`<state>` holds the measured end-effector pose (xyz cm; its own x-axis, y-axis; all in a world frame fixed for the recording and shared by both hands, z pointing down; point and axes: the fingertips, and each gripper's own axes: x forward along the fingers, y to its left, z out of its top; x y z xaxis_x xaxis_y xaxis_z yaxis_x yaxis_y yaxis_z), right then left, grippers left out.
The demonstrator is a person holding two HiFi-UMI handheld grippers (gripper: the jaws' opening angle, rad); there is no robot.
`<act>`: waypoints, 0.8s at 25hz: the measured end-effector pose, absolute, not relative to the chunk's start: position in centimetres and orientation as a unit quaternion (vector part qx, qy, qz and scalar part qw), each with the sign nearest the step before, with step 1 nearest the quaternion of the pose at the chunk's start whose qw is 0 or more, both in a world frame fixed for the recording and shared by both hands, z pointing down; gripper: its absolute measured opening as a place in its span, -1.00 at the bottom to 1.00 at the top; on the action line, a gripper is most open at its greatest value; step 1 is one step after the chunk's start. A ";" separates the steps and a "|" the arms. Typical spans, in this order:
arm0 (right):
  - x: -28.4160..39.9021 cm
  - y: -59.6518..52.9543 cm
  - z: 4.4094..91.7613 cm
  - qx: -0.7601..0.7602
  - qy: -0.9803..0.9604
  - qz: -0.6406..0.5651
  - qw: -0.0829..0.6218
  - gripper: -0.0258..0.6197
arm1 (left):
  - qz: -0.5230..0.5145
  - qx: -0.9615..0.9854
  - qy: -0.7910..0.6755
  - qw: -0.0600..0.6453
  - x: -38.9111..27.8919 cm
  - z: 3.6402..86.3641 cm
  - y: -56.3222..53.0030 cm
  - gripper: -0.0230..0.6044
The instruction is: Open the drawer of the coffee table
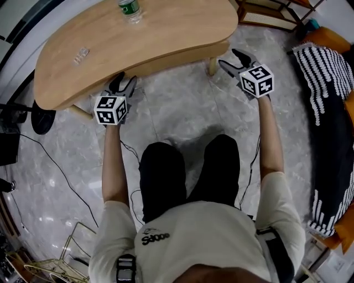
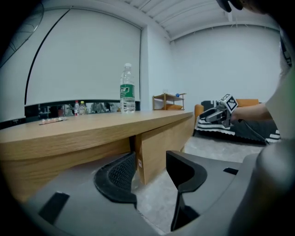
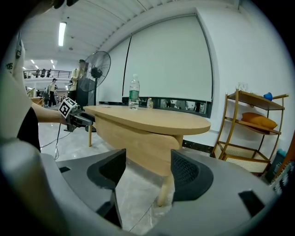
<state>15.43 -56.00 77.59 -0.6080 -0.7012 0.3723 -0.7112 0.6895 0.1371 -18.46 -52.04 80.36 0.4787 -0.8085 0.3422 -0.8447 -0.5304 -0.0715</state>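
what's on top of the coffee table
A green-labelled water bottle stands near the far edge, and a small flat pale item, too small to identify, lies toward the left end. The rest of the wooden top looks bare; its far edge is out of frame.

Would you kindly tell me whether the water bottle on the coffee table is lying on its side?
No, the water bottle stands upright, cap up, on the coffee table in the left gripper view.

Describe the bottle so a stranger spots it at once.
Find the curved wooden coffee table on the pale stone floor. Near its far edge stands a clear plastic bottle. It alone is upright, with a green label; the small packet on the same top lies flat.
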 end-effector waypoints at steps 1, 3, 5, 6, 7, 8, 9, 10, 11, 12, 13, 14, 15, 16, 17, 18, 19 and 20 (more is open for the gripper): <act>15.5 -56.7 78.0 0.397 -0.895 0.016 0.204 -0.10 | 0.170 0.859 -0.480 0.053 -18.3 80.6 -52.3 -0.24; 15.8 -58.3 78.7 0.415 -0.886 0.021 0.206 -0.08 | 0.170 0.861 -0.477 0.052 -18.0 80.8 -52.7 -0.23; 16.1 -59.6 79.3 0.434 -0.877 0.024 0.205 -0.07 | 0.171 0.864 -0.471 0.052 -17.9 80.9 -53.1 -0.22; 16.2 -60.1 79.7 0.439 -0.874 0.025 0.207 -0.07 | 0.173 0.865 -0.468 0.051 -17.8 81.0 -53.3 -0.22; 16.1 -60.5 80.0 0.441 -0.872 0.027 0.210 -0.06 | 0.176 0.866 -0.465 0.050 -17.7 81.1 -53.4 -0.22; 15.9 -61.0 80.4 0.441 -0.871 0.029 0.214 -0.07 | 0.178 0.867 -0.463 0.048 -17.7 81.2 -53.6 -0.22; 15.7 -61.3 80.8 0.439 -0.871 0.030 0.218 -0.07 | 0.178 0.867 -0.462 0.048 -17.7 81.2 -53.6 -0.23; 15.5 -61.5 81.1 0.436 -0.871 0.030 0.222 -0.07 | 0.176 0.868 -0.462 0.048 -17.7 81.2 -53.6 -0.24; 15.3 -61.7 81.4 0.433 -0.872 0.029 0.227 -0.07 | 0.174 0.868 -0.462 0.050 -17.6 81.2 -53.6 -0.24; 15.2 -61.8 81.6 0.433 -0.871 0.027 0.230 -0.07 | 0.171 0.870 -0.460 0.052 -17.6 81.2 -53.5 -0.24; 15.2 -61.8 81.7 0.436 -0.870 0.025 0.230 -0.07 | 0.168 0.871 -0.458 0.055 -17.5 81.2 -53.5 -0.24; 15.3 -61.9 81.7 0.442 -0.868 0.025 0.227 -0.07 | 0.165 0.873 -0.454 0.057 -17.5 81.2 -53.5 -0.24; 15.4 -61.9 81.6 0.447 -0.867 0.026 0.219 -0.07 | 0.162 0.875 -0.452 0.059 -17.4 81.1 -53.5 -0.24; 15.4 -62.0 81.5 0.450 -0.867 0.030 0.211 -0.07 | 0.160 0.877 -0.450 0.060 -17.4 81.1 -53.6 -0.24; 15.3 -62.0 81.3 0.450 -0.869 0.034 0.202 -0.07 | 0.159 0.877 -0.449 0.060 -17.5 81.0 -53.6 -0.24; 15.2 -62.0 81.2 0.450 -0.871 0.040 0.194 -0.07 | 0.159 0.877 -0.449 0.060 -17.5 81.0 -53.6 -0.24; 15.0 -62.0 81.2 0.449 -0.873 0.047 0.187 -0.07 | 0.159 0.876 -0.451 0.060 -17.6 81.0 -53.5 -0.24; 14.9 -61.9 81.2 0.448 -0.873 0.054 0.182 -0.07 | 0.160 0.875 -0.453 0.060 -17.6 81.0 -53.5 -0.24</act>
<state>14.93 -61.89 81.20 -0.5316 -0.7637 0.3664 -0.8027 0.5923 0.0699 -17.56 -53.49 81.04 0.5384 -0.7734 0.3347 -0.8120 -0.5823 -0.0394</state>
